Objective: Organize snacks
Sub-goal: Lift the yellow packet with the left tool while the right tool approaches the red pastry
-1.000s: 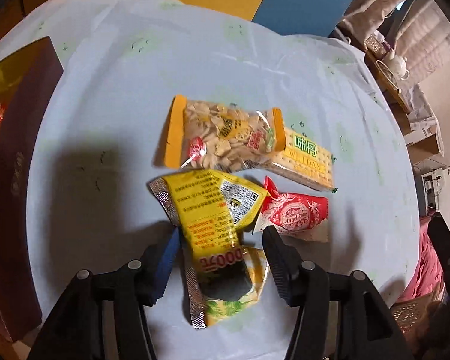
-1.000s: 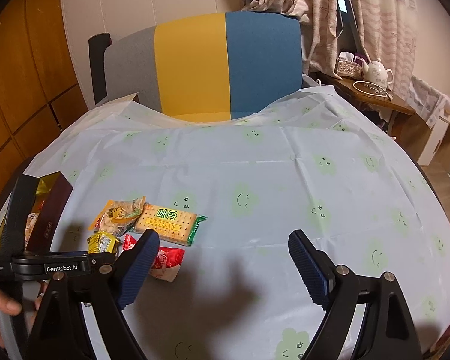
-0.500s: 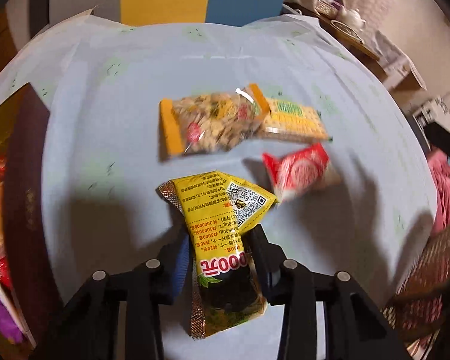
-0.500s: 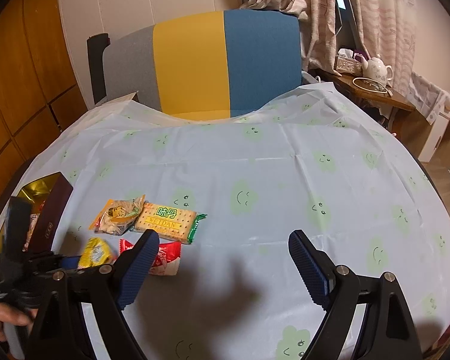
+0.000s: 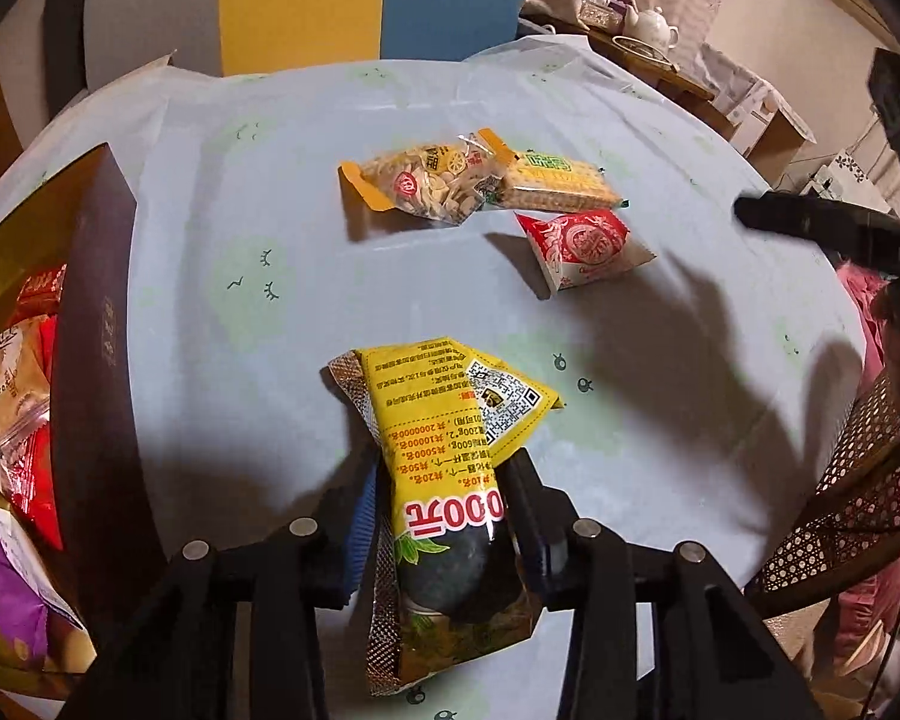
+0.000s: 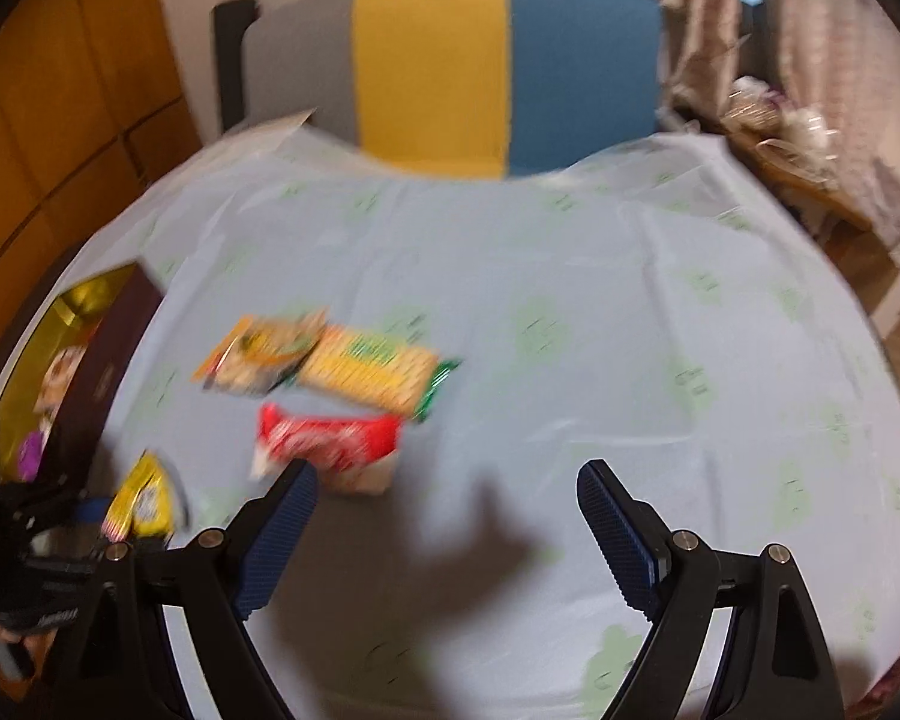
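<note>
My left gripper (image 5: 444, 474) has a yellow snack packet (image 5: 444, 432) between its fingers, and both pads press on the packet's sides while the jaws are opening slightly. The packet hangs tilted over the pale blue tablecloth (image 5: 240, 252). It shows small and blurred at the left in the right wrist view (image 6: 141, 498). My right gripper (image 6: 447, 474) is open with nothing between its fingers. A red packet (image 6: 330, 441) lies just beyond its left fingertip. Farther back lie an orange-edged nut packet (image 5: 426, 186) and a yellow cracker pack (image 5: 552, 183), touching each other.
A dark box (image 5: 96, 360) with gold lining stands at the table's left edge and holds several snack packets. A yellow and blue chair (image 6: 498, 60) stands behind the table. A side table with a teapot (image 5: 651, 24) is at the back right.
The left jaws closed on the yellow packet and carried it away from the other snacks. The right gripper moved down toward the red packet, and its view is now blurred.
</note>
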